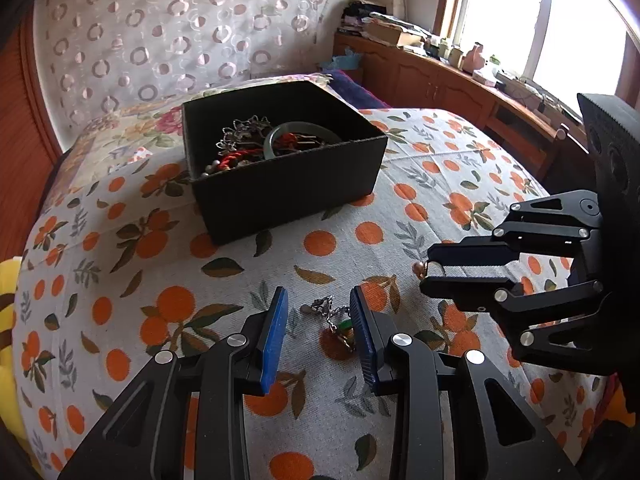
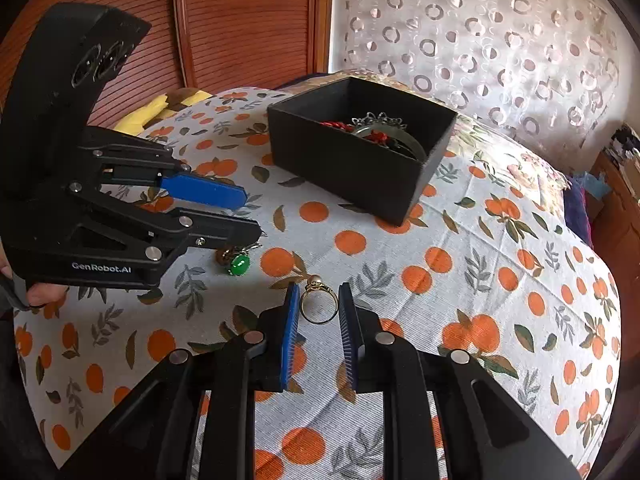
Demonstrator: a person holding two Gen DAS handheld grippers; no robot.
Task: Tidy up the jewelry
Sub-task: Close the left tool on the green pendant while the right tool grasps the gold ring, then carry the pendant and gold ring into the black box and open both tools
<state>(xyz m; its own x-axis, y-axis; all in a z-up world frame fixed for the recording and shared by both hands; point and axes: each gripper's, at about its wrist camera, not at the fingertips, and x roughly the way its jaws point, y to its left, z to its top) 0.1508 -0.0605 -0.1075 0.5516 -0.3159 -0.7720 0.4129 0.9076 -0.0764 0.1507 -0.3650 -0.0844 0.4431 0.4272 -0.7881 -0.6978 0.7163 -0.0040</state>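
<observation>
My right gripper (image 2: 319, 312) has its jaws released, and the gold ring (image 2: 318, 306) lies on the bedspread (image 2: 480, 272) right between them, its hoop facing me and its setting pointing away towards the black box (image 2: 352, 168). My left gripper (image 1: 319, 314) is also released; the green-stone chain piece (image 1: 338, 322) lies between its jaws, nearer the right pad, its chain running lengthwise along them. Each piece is nearest its own gripper. I judge that closing the right jaws would catch the hoop. The only legible writing is "GenRobot.AI" on the left gripper's body.
</observation>
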